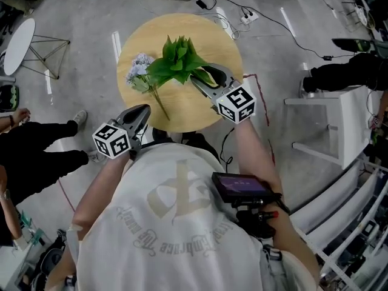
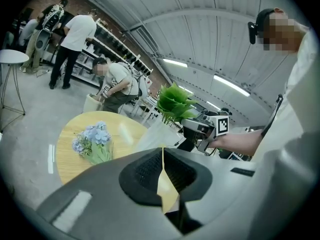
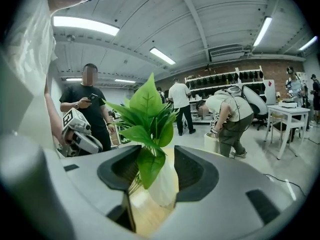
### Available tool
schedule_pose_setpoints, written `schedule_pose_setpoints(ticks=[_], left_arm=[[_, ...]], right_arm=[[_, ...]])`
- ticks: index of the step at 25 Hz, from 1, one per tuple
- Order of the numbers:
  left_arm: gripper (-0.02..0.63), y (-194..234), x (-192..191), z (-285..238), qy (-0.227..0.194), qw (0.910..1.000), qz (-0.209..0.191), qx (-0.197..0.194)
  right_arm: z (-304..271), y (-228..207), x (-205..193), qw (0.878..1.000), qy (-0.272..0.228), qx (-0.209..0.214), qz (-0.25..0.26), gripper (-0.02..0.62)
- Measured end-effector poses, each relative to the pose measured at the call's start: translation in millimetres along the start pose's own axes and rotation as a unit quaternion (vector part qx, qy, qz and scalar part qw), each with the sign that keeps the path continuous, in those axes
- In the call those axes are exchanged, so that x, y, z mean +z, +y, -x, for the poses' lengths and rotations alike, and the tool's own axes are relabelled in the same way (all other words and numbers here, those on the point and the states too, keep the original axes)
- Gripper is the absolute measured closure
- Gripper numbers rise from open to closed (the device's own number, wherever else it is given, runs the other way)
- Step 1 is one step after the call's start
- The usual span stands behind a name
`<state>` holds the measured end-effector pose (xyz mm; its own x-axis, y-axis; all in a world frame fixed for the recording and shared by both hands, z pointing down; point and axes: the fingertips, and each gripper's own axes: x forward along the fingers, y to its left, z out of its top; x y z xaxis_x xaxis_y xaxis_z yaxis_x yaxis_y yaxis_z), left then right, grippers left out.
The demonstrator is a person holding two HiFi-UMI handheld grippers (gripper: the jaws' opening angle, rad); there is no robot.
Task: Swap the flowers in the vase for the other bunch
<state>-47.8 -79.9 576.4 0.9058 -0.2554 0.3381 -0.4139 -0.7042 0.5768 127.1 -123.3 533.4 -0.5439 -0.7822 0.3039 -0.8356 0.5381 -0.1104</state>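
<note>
A bunch of green leaves (image 1: 177, 59) stands upright in a pale translucent vase (image 3: 162, 186) on the round wooden table (image 1: 200, 35). My right gripper (image 1: 203, 74) reaches in from the right, open, with the vase and the lowest leaves between its jaws (image 3: 152, 171); a gap shows beside the left pad. A bunch of light blue flowers (image 1: 139, 71) lies flat on the table left of the vase, its stems towards me. My left gripper (image 1: 142, 111) hangs shut and empty over the table's near left edge, apart from the blue flowers (image 2: 92, 139).
A person in black (image 1: 36, 156) stands close at the left. A white table (image 1: 339, 114) is at the right, a small white side table (image 1: 18, 41) at the far left. Cables and a power strip (image 1: 248, 16) lie on the floor behind. Several people stand farther off.
</note>
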Motion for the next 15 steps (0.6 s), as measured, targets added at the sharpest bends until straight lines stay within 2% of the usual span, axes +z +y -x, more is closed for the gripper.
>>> schedule_pose_setpoints(ticks=[3,8,15], left_arm=[[0.592,0.1,5.7,-1.5,-0.010,0.9999,-0.012,0.001],[0.592,-5.8,15.4,1.7,-0.023,0.9992,-0.034,0.001],[0.592,0.3,29.4,11.5,-0.038,0.9981,-0.049,-0.001]], right_arm=[[8.8,-2.2,-4.7,1.000,-0.004,-0.011,-0.011,0.419],[32.2,3.4,-14.8,0.998,-0.009,-0.036,-0.045,0.501],[41.1,5.5,-18.2,0.995,-0.020,-0.073,-0.070,0.514]])
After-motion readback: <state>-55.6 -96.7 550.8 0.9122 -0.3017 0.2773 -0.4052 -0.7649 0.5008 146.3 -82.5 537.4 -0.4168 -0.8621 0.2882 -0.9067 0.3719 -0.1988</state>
